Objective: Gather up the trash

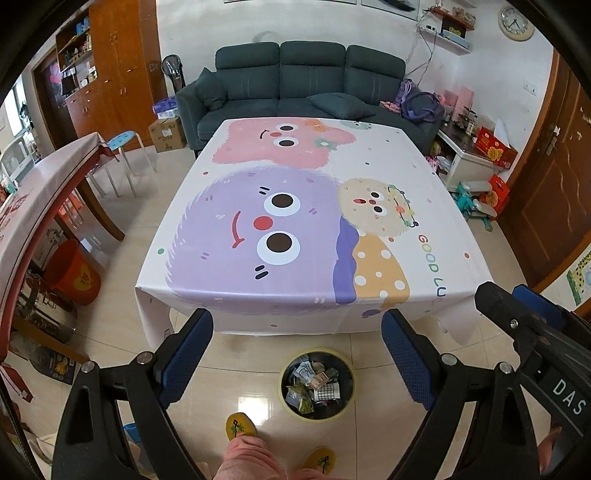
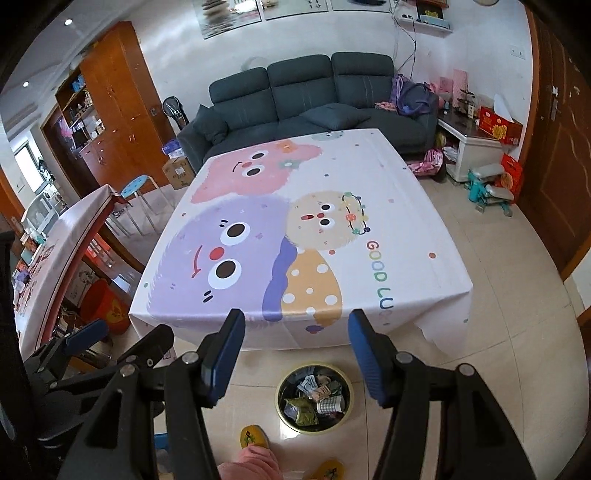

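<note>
Far left, in the left wrist view: a second table point(image 1: 40, 192) draped in red-edged cloth, a red bucket point(image 1: 74, 273) on the floor beneath its edge, a blue-topped stool point(image 1: 123, 140) just beyond. Behind those, a wooden cabinet point(image 1: 110, 70); its shelf labels too small to read.

Centre now: left gripper point(image 1: 297, 354) spread wide, blue pads apart, nothing between them. Straight ahead, the table point(image 1: 388, 155) under a cartoon cloth of pink, purple and cream fuzzy faces, with "GOOD LU" readable in coloured letters down its right side, the rest running off the near edge. Dark sofa point(image 1: 310, 85) behind it.

Down on the tile, just in front of the table's near edge: the trash bin point(image 1: 317, 382), round, yellow-rimmed, holding crumpled wrappers and packets, print on them unreadable. Two yellow slippers point(image 1: 240, 426) right beside it, pink trouser leg above.

Over to the right: right gripper point(image 2: 293, 350) also parted, fingers clear of everything, the bin visible below between them. On its body, seen from the left camera, white letters "DAS". Wall clock point(image 1: 516, 22) top right, red printed boxes point(image 1: 495, 146) on a white side unit.
</note>
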Demonstrator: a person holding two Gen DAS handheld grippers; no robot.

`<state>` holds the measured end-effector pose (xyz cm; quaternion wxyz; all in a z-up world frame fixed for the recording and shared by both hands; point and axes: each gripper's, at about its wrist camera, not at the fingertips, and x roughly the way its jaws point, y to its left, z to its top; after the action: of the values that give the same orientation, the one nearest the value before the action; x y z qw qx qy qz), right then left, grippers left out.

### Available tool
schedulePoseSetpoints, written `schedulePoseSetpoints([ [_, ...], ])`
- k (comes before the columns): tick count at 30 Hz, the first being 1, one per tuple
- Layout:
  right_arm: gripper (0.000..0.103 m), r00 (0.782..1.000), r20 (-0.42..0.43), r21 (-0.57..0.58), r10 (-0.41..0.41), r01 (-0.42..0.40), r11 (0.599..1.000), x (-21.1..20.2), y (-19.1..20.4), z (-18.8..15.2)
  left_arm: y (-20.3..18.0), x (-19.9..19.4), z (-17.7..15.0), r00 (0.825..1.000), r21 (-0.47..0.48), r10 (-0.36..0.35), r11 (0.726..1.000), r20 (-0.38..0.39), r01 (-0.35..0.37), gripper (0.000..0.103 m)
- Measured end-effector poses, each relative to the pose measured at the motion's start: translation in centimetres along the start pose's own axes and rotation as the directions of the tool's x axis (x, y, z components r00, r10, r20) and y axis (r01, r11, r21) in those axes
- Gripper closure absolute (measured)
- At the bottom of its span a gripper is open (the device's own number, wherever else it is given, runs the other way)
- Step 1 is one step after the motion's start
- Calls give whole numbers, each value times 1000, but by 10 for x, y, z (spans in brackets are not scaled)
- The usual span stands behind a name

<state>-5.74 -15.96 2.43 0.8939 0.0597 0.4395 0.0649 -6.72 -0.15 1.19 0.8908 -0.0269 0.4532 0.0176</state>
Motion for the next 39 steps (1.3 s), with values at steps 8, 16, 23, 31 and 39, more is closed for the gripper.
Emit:
schedulePoseSetpoints([
  [8, 44, 1000, 16, -10, -8, 8, 1000, -6, 3, -1, -2, -3, 1, 1000, 8, 2, 1000, 9, -2, 12],
  [16, 44, 999, 18, -21, -37, 37, 999, -5, 3, -6, -4, 1, 2, 1000, 20, -4, 1000, -6, 4, 12],
  [23, 44, 999, 12, -14, -49, 49, 999, -4, -2, -7, -9, 4, 3, 1000, 28, -12, 1000, -14, 13, 12],
  [31, 44, 999, 7, -7, -53, 53, 999, -4, -5, -7, -11, 6, 4, 1000, 29, -15, 999, -18, 15, 12],
  [39, 44, 999, 5, -8, -52, 52, 999, -4, -5, -8, -12, 7, 4, 1000, 30, -11, 999, -22, 12, 12],
])
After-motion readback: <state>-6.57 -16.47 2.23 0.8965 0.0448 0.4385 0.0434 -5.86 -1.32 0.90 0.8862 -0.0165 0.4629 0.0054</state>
